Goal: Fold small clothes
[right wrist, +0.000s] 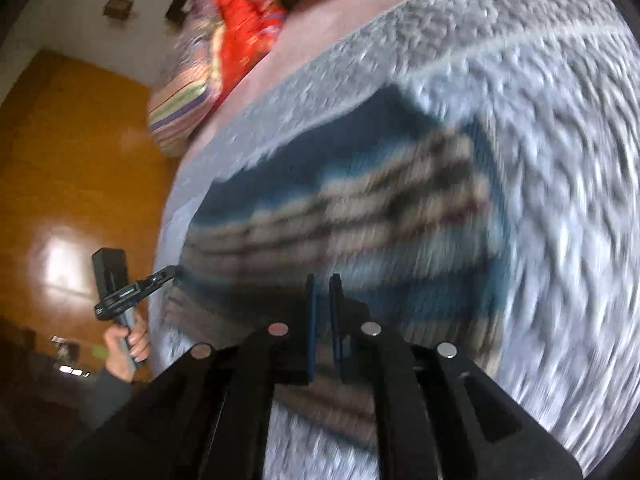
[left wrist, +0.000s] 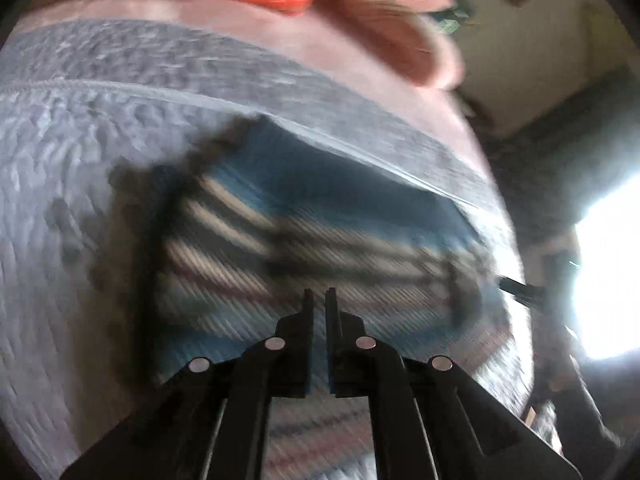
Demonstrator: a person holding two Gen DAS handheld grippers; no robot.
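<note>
This is a bedroom in a home. Ahead of both tools lies a bed covered with a fluffy grey blanket [right wrist: 540, 184] over a pink sheet [right wrist: 332, 32]. Beyond the blanket, at the far end of the bed, sits a red and striped cushion [right wrist: 224, 56]. To the left of the right tool, beside the bed, a polished orange-brown floor [right wrist: 72, 184] shines with reflected light. Far to the right of the left tool glares a bright window [left wrist: 608, 280], with a pale wall [left wrist: 532, 44] above it.
</note>
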